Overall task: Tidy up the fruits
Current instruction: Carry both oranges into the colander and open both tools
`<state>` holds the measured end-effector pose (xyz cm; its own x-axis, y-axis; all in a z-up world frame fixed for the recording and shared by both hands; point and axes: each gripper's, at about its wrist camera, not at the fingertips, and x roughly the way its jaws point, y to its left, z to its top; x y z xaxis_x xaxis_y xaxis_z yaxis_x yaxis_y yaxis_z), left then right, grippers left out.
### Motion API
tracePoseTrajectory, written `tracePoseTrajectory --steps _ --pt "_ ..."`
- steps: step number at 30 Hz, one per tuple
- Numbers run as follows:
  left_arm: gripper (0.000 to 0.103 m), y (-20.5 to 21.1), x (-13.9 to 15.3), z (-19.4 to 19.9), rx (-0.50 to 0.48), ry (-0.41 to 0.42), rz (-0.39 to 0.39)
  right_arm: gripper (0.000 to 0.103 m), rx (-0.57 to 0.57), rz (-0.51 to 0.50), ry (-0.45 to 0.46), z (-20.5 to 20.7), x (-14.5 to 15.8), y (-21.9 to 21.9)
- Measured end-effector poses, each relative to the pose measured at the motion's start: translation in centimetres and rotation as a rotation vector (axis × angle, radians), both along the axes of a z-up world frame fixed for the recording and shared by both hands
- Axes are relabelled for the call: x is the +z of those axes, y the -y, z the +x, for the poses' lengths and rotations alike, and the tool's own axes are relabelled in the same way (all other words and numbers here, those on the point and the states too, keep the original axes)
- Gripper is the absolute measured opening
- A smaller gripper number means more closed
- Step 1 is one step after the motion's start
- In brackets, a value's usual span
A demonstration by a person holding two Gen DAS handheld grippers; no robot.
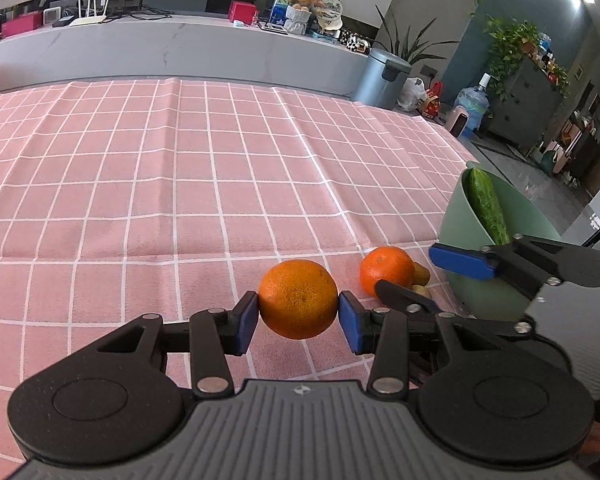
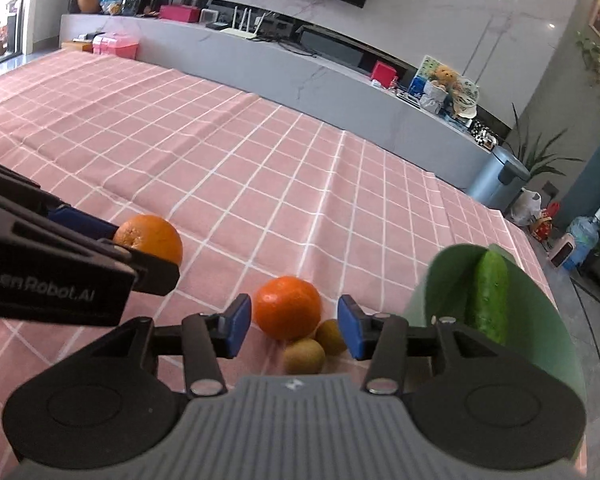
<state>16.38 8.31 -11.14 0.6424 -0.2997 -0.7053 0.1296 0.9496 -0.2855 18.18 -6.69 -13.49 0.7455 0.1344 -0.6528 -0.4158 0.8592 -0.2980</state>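
Observation:
My left gripper point(image 1: 298, 316) is shut on an orange point(image 1: 298, 298) and holds it just above the pink checked cloth point(image 1: 180, 180); the same orange point(image 2: 150, 238) shows in the right wrist view, held by the left gripper point(image 2: 140, 252). A second orange point(image 2: 288, 307) lies on the cloth with two small brown kiwis point(image 2: 304, 356) beside it. My right gripper point(image 2: 294, 328) is open, its pads either side of that orange and above it. A green bowl point(image 2: 540, 320) to the right holds a cucumber point(image 2: 490, 296).
The bowl point(image 1: 456, 224) stands near the table's right edge. Beyond the table's far edge runs a grey marble counter point(image 1: 180, 48) with boxes and a router. A grey bin point(image 1: 384, 76) and a water bottle point(image 1: 472, 104) stand on the floor at the right.

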Motion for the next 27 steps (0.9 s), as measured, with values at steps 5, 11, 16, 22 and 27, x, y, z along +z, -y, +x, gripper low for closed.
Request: tracePoseTrajectory --steps 5,11,16,22,27 --pt "0.049 -0.1 -0.3 0.1 0.001 -0.008 -0.004 0.043 0.014 -0.043 0.003 0.6 -1.0 -0.6" --pt "0.049 0.1 -0.6 0.3 -0.007 -0.017 0.001 0.039 0.032 -0.082 0.008 0.8 -1.8 -1.4" --pt "0.049 0.1 -0.4 0.0 -0.004 -0.01 -0.002 0.038 0.028 -0.086 0.023 0.4 -1.4 -1.2" --pt "0.049 0.4 0.8 -0.7 -0.009 0.003 -0.022 0.038 0.027 -0.008 0.028 -1.2 1.0 -0.3" --pt "0.049 1.0 2.9 -1.5 -0.014 0.041 -0.046 0.038 0.021 0.075 0.045 -3.0 4.0 1.2"
